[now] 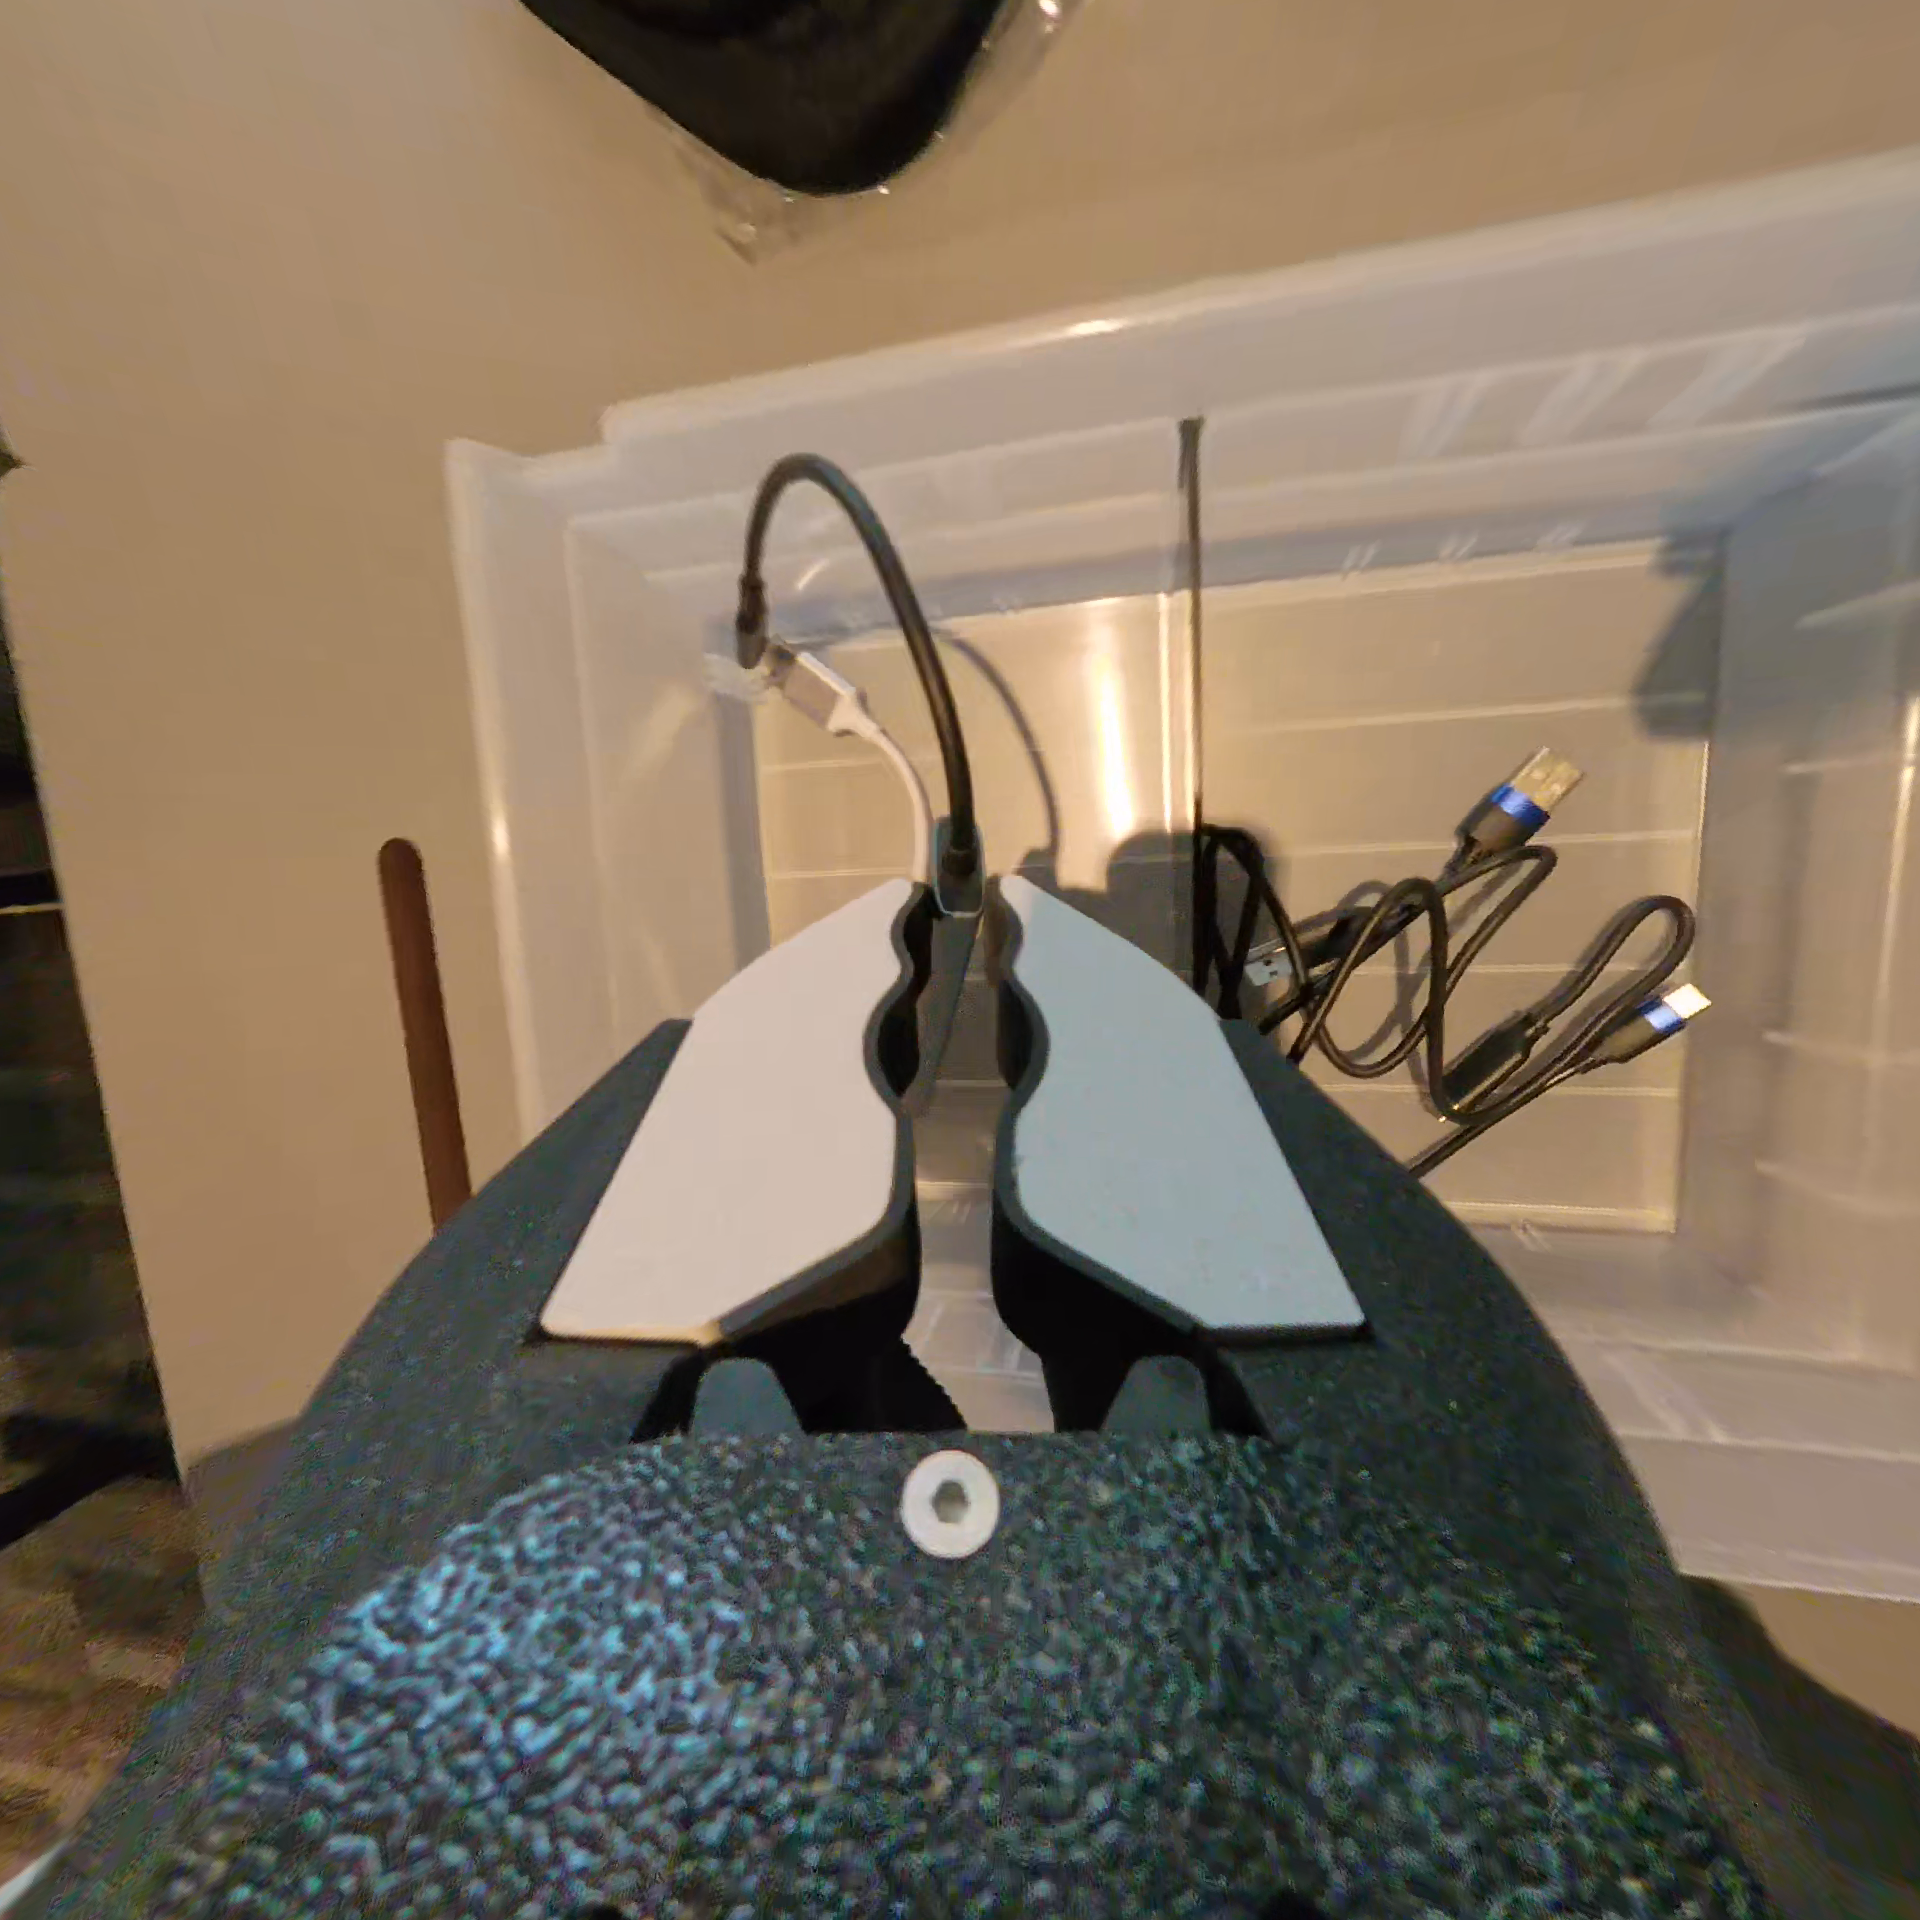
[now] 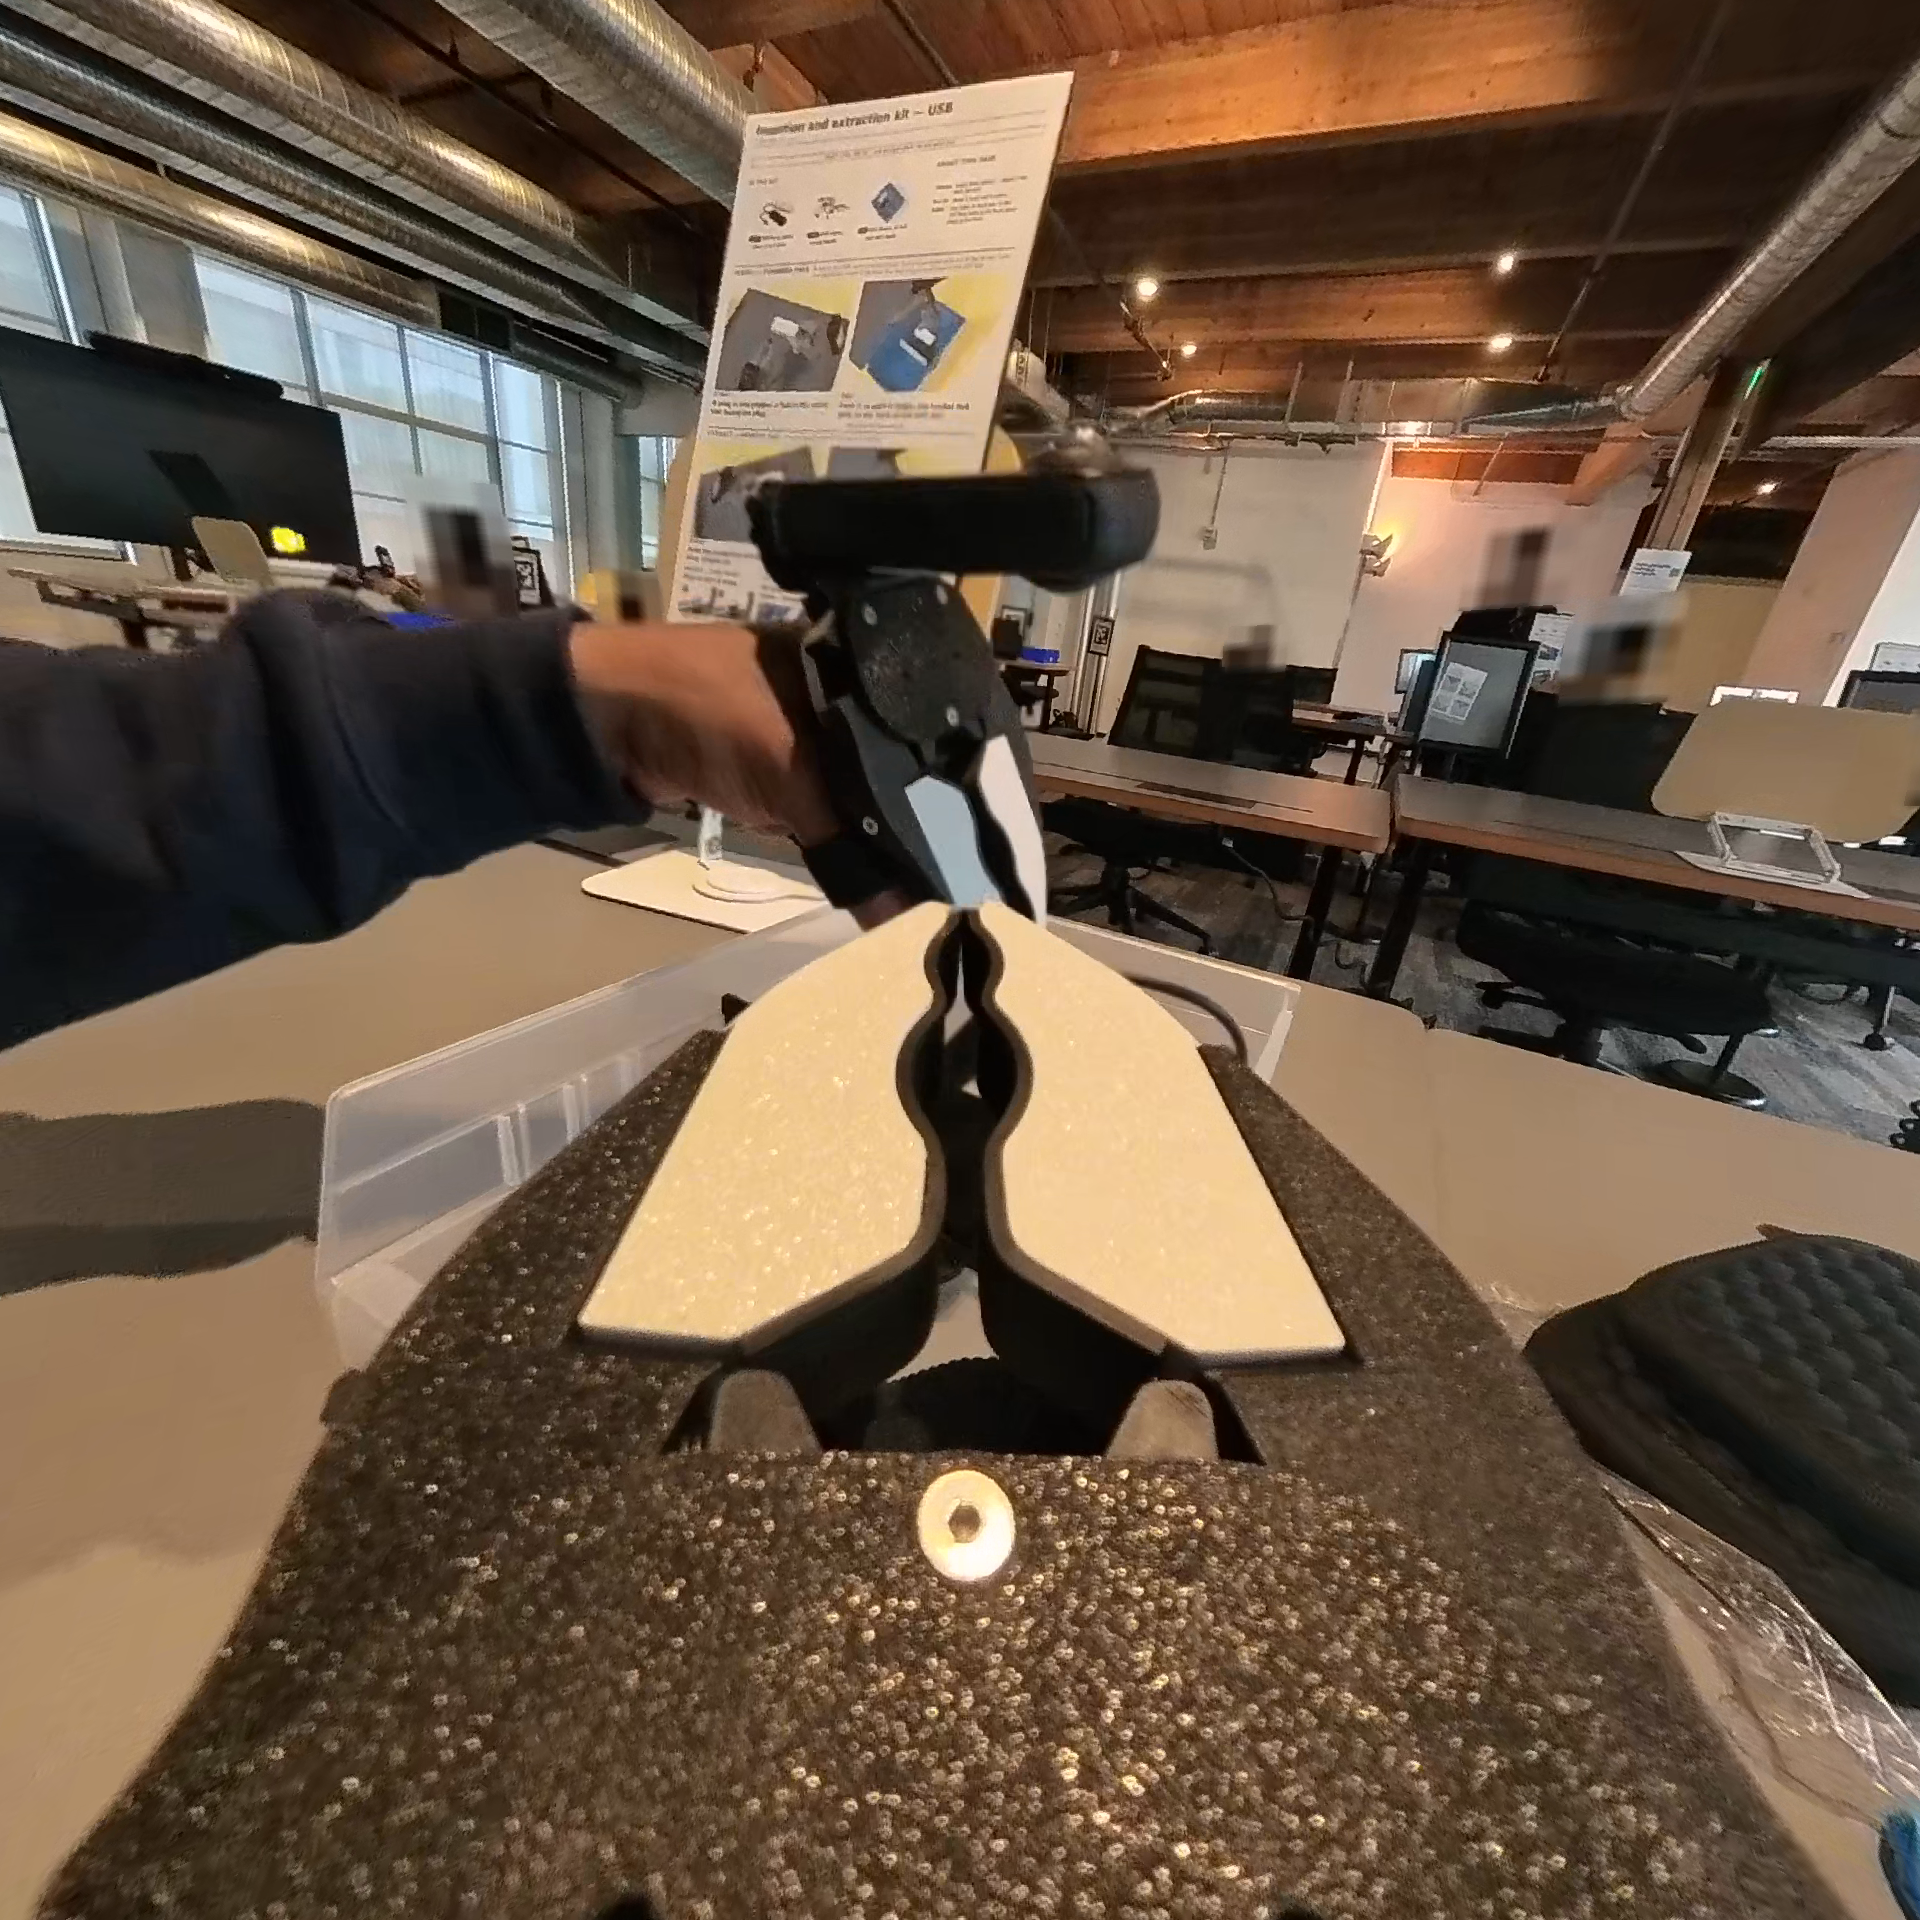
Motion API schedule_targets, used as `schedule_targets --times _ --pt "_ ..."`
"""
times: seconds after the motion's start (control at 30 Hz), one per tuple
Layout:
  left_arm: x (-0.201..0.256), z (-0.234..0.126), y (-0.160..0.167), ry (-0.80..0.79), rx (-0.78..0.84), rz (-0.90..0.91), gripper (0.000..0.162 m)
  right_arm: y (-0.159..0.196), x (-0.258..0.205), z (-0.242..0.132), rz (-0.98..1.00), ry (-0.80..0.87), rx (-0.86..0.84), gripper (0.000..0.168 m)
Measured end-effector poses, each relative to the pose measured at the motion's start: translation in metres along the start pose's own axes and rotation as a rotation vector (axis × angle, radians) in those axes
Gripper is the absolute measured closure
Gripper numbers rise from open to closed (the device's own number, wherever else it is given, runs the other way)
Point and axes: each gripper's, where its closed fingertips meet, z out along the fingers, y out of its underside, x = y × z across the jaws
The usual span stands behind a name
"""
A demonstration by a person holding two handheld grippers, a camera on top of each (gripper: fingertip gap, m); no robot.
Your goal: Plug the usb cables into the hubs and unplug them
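left gripper [image 1: 961, 904] jaws narrow, pinching hub [image 1: 951, 940]; right gripper [image 2: 966, 925] jaws closed, contents hidden. risk: hub twists, white plug [image 1: 821, 701] jams.

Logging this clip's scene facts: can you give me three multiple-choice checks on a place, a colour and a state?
1. Where do the loose black cables with blue-ringed plugs lie?
A. On the floor
B. Inside the clear plastic bin
C. Across the gripper body

2. What colour is the cable whose silver plug meets the end of the short black lead?
A. Red
B. Yellow
C. White

3. How is the left gripper?
A. Shut on the slim grey hub
B. Wide open, holding nothing
C. Shut on a pen

Answers:
1. B, as the loose black cables rest on the floor of the clear plastic bin.
2. C, as the white cable joins the short black lead.
3. A, as the left gripper has the slim grey hub between its fingers.
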Motion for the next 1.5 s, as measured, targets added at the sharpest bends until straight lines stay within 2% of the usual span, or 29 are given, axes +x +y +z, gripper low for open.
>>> schedule_targets --times 0.47,0.83,0.97,1.23,1.4,1.5 --pt "0.024 0.036 -0.011 0.194 -0.107 0.005 0.151 -0.003 0.001 -0.003 0.005 0.001 0.015 0.168" --pt "0.031 0.056 0.008 0.324 -0.258 -0.125 0.146 -0.006 0.004 -0.006 0.013 0.004 0.029 0.168" --pt "0.031 0.054 0.01 0.332 -0.204 -0.165 0.145 -0.007 0.004 -0.006 0.014 0.003 0.032 0.168" --pt "0.021 0.027 0.006 0.354 0.043 -0.29 0.132 -0.007 0.004 -0.006 0.014 0.003 0.032 0.168" --pt "0.028 0.03 0.03 0.397 -0.04 -0.291 0.125 -0.006 0.002 -0.005 0.005 0.002 0.022 0.168" --pt "0.025 0.025 0.025 0.394 0.002 -0.301 0.125 -0.006 0.0 -0.004 -0.003 0.003 0.016 0.168"
